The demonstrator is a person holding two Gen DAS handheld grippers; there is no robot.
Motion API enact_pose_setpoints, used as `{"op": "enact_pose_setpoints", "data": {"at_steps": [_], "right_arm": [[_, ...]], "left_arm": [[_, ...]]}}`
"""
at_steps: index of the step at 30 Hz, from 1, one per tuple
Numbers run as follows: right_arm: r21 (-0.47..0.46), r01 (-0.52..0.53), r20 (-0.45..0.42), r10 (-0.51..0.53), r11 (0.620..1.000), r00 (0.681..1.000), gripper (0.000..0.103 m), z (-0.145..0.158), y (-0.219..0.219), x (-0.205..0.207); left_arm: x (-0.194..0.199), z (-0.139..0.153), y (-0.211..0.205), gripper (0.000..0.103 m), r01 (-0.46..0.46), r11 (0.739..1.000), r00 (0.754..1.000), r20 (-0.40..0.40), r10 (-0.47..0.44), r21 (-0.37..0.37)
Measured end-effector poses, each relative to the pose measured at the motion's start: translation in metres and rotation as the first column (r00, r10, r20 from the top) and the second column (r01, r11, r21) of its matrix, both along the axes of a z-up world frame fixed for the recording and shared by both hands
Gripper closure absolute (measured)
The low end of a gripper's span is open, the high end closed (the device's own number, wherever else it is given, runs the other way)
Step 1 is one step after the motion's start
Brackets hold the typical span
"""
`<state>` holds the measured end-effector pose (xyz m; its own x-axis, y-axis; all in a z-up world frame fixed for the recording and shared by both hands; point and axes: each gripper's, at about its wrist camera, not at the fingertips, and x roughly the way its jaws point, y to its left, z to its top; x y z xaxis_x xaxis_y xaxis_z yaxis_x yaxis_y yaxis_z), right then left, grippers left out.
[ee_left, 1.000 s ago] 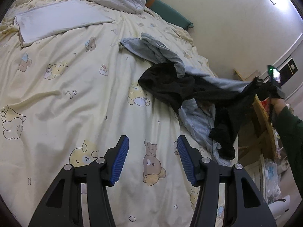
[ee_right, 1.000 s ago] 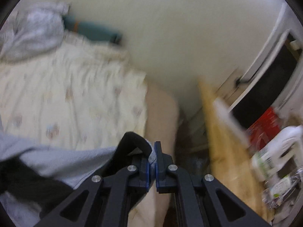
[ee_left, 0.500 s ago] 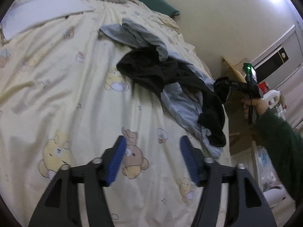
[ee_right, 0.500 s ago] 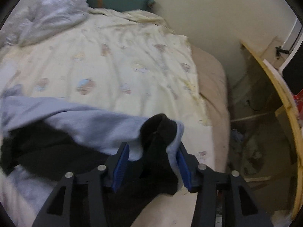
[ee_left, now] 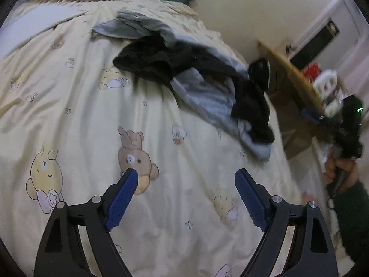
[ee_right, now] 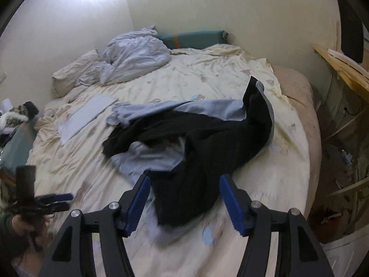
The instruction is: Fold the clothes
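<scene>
A black garment [ee_right: 207, 147] lies crumpled on the yellow bear-print bed sheet [ee_right: 265, 184], tangled with a grey-blue garment [ee_right: 207, 109]. My right gripper [ee_right: 185, 204] hovers over the near end of the black cloth. Its jaws are opening and the blue pads [ee_right: 138, 202] stand apart from the cloth, not pressing it. In the left wrist view the same pile [ee_left: 191, 69] lies ahead at upper centre. My left gripper [ee_left: 188, 199] is over bare sheet [ee_left: 80, 106], its jaws opening with nothing between them. The right gripper [ee_left: 322, 117] shows at the right, held by a hand.
A crumpled white duvet [ee_right: 133, 53] and a teal bolster [ee_right: 193, 38] lie at the head of the bed. A flat white cloth [ee_right: 85, 115] rests on the left side. A wooden shelf [ee_right: 341, 69] with clutter stands past the bed's right edge [ee_right: 309, 138].
My right gripper let go of the black garment, which dropped onto the bed, and swung round to face the bed. My left gripper's jaws widened as it shifted over the sheet.
</scene>
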<state>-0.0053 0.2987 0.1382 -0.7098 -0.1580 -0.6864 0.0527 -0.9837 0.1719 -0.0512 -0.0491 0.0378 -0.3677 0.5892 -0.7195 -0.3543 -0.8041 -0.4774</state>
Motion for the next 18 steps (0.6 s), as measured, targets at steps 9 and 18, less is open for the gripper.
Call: {"op": "enact_pose_setpoints", "data": {"at_steps": [9, 18], "right_arm": [[-0.213, 0.088, -0.054, -0.102, 0.973, 0.993, 0.039, -0.012, -0.001, 0.069], [-0.418, 0.004, -0.097, -0.049, 0.908, 0.994, 0.039, -0.043, -0.018, 0.099]], "left_arm": [[0.005, 0.006, 0.034, 0.014, -0.066, 0.981, 0.998, -0.009, 0.065, -0.183], [-0.060, -0.009, 0.097, 0.022, -0.072, 0.992, 0.990, 0.114, 0.083, -0.100]]}}
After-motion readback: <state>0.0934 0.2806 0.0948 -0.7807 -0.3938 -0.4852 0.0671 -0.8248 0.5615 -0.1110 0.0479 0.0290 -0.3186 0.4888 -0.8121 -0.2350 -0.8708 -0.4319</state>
